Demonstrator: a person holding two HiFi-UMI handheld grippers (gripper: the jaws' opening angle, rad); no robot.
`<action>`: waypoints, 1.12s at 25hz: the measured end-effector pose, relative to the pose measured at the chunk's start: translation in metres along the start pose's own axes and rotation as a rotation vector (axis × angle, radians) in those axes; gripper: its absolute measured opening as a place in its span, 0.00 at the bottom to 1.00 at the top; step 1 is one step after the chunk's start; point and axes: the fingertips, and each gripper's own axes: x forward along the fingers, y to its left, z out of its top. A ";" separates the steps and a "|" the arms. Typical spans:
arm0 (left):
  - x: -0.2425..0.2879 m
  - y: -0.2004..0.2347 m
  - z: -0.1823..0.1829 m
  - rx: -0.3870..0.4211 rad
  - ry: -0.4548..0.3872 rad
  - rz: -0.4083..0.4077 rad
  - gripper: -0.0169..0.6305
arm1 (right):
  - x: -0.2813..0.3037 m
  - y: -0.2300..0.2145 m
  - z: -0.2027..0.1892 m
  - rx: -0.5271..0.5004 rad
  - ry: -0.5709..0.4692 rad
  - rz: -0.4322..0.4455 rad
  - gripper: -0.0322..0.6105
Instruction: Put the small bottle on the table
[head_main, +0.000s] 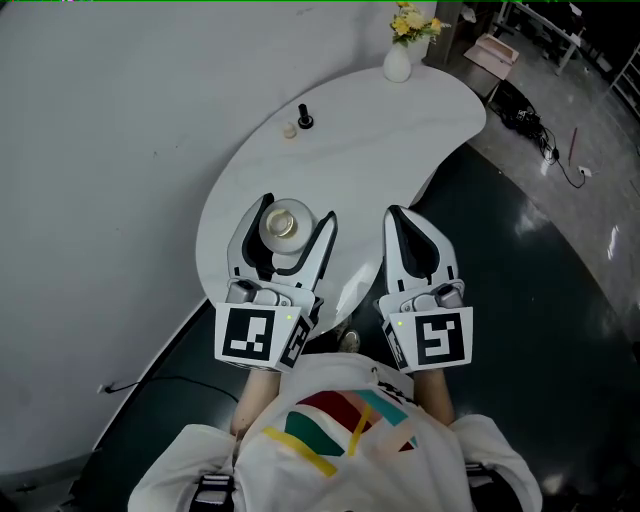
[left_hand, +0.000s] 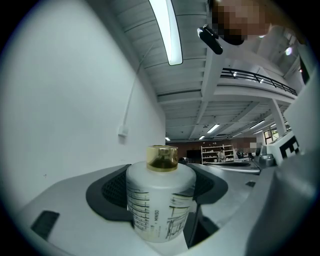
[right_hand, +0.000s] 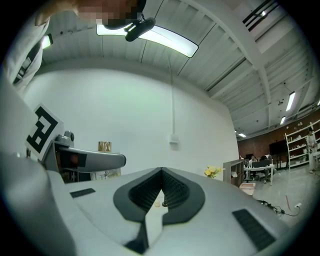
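The small white bottle (head_main: 283, 226) with a gold cap stands upright between the jaws of my left gripper (head_main: 297, 212), which is shut on it above the near end of the white table (head_main: 370, 150). In the left gripper view the bottle (left_hand: 159, 202) fills the space between the dark pads (left_hand: 111, 192), its printed label facing the camera. My right gripper (head_main: 394, 212) hovers beside it to the right, shut with nothing in it. In the right gripper view its jaws (right_hand: 161, 174) meet at the tips, and the bottle's gold cap (right_hand: 104, 146) shows at the left.
A white vase of yellow flowers (head_main: 399, 57) stands at the table's far end. A small black object (head_main: 305, 120) and a small cream one (head_main: 289, 130) sit mid-table. A white wall runs along the left; dark floor with cables (head_main: 545, 145) lies to the right.
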 end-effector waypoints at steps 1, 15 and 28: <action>0.000 0.001 -0.001 0.006 0.002 -0.001 0.55 | 0.003 0.003 -0.001 -0.001 0.001 0.003 0.07; 0.000 0.015 0.002 0.014 -0.018 0.008 0.55 | 0.017 0.023 0.000 -0.015 0.008 0.039 0.07; 0.038 0.072 0.005 0.042 -0.030 0.073 0.55 | 0.050 0.042 -0.018 0.044 0.074 0.095 0.07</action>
